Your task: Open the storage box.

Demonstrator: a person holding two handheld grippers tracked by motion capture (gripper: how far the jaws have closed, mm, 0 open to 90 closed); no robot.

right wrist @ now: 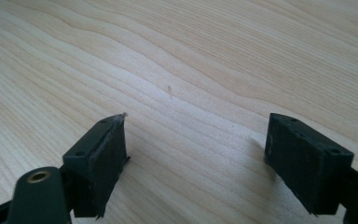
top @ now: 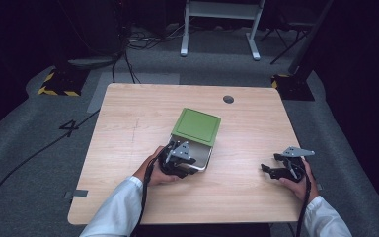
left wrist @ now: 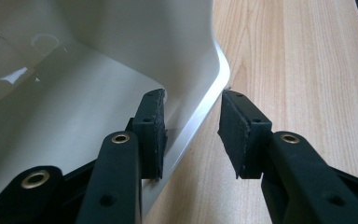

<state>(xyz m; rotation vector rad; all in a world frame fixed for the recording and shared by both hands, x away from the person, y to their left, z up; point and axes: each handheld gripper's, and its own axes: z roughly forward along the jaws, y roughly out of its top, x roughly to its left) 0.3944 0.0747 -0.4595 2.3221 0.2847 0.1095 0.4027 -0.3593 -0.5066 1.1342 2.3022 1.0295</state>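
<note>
- Your left gripper (left wrist: 189,135): jaws part-open, straddling the glossy white container (left wrist: 98,84) rim, not clamped.
- Your right gripper (right wrist: 196,163): jaws wide apart, empty, low over the wood-grain table (right wrist: 191,60).
- Green square lid (top: 196,126) partly covers the container.

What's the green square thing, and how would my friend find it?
Look at the wooden table and go to its middle. There sits a cream-white box with a flat green lid lying across its far part, leaving the near end open where the left gripper straddles the rim. It's the one green thing on the table.
</note>
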